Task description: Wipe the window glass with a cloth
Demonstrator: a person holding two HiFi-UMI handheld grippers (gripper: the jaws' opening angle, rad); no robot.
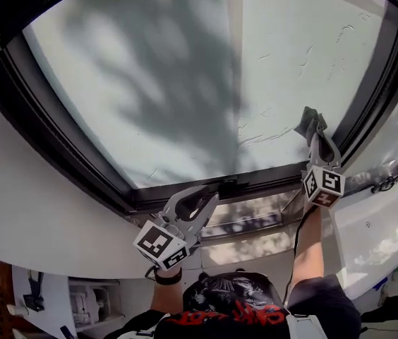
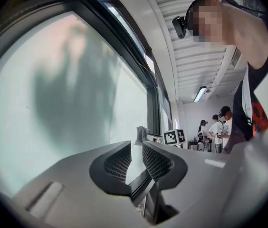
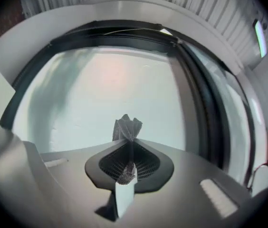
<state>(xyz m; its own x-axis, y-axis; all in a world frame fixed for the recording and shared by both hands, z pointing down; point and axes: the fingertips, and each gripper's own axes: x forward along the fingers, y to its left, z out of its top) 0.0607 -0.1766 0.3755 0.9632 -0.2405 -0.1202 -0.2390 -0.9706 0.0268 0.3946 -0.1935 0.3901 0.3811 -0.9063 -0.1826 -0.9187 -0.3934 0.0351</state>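
Note:
The window glass (image 1: 185, 76) fills the head view, frosted pale with a tree's shadow across it. My right gripper (image 1: 315, 127) is raised to the pane's lower right part and is shut on a small grey cloth (image 1: 310, 121), which bunches out past the fingertips against the glass. In the right gripper view the cloth (image 3: 127, 127) sticks up from the closed jaws, with the window glass (image 3: 110, 94) behind. My left gripper (image 1: 209, 198) hangs lower by the bottom frame, jaws slightly apart and holding nothing. In the left gripper view my left gripper (image 2: 136, 148) shows a narrow gap.
A dark window frame (image 1: 79, 161) rings the pane, with a white sill (image 1: 37, 217) below it. A cable (image 1: 393, 182) lies on the ledge at the right. Several people (image 2: 217, 129) stand far down the room in the left gripper view.

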